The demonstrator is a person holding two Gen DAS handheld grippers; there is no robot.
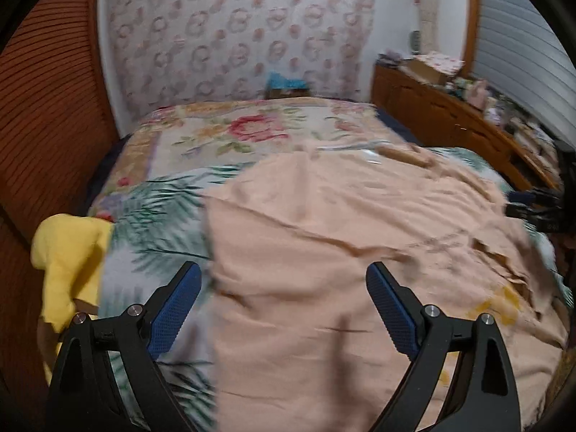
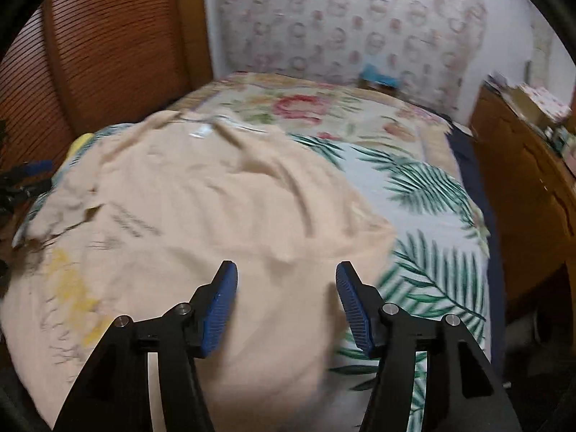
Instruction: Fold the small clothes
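Right wrist: peach shirt (image 2: pixel 201 208) spreads beneath the parted right claw (image 2: pixel 286 273).

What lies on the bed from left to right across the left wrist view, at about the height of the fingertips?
Yellow garment → palm-leaf sheet → peach shirt spread flat, with the open left gripper above its left part → right gripper at the far right edge.

left gripper (image 1: pixel 283 277) blk arms, blue ribbed pads, silver screws, right gripper (image 2: pixel 286 276) same
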